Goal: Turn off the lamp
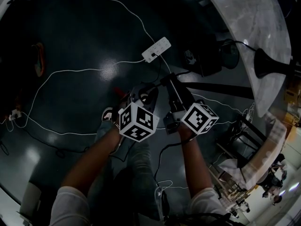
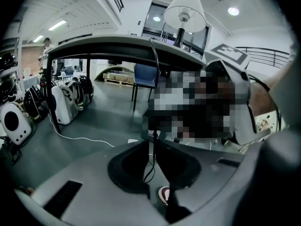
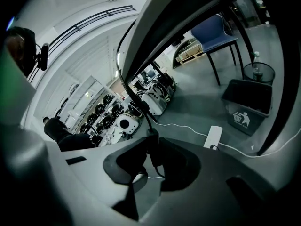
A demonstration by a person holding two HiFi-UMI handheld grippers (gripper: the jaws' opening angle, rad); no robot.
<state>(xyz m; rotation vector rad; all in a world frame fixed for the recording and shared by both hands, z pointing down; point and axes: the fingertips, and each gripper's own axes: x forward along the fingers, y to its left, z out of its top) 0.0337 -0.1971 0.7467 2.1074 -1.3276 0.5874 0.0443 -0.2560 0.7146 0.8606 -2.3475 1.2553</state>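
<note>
Two grippers, both engaged on one cord.

1. Lamp (image 2: 185, 14): white shade on a dark stem. It stands on the table (image 2: 117, 44), above and ahead of both hands and well apart from them. We cannot tell from the shade whether it is lit.
2. Cord (image 3: 146, 122): black, hanging from the table edge down to the grippers.
3. Inline switch (image 3: 153, 144): a dark oblong on the cord, its long axis running along it.
4. Right gripper (image 3: 153, 150): jaws narrowed onto the inline switch, with pads against both its sides as far as we can see. We judge this the hand that must work the switch, as the switch sits inside its grip.
5. Left gripper (image 2: 151, 147): jaws nearly together and pinching the cord, just beside the right gripper. We judge it to be steadying the cord.
6. Power strip (image 1: 156, 49): white, on the floor beyond.
</note>
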